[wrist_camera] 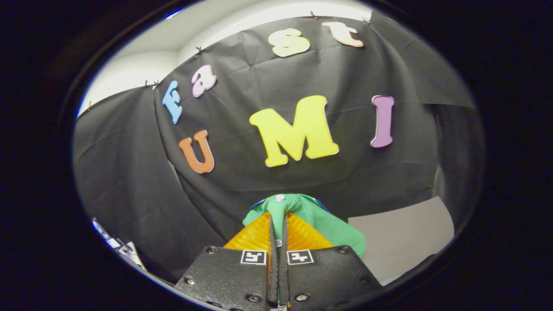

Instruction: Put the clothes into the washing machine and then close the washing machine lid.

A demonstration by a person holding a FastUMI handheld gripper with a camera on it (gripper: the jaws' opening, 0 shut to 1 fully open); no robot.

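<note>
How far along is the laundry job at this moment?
Done: the pick-up. The tool is shut on a green garment, whose fabric bunches up between and just beyond the fingers. In hand: the garment is held up in front of the booth's black cloth wall, so this looks like mid-carry. Left: dropping the garment into the washing machine and closing its lid; nothing here suggests either has happened yet.

The gripper sits low in the middle of the frame, pointing up and away, its two fingers drawn almost together with a thin gap between. Both press on a fold of green garment bunched over their tips.
</note>
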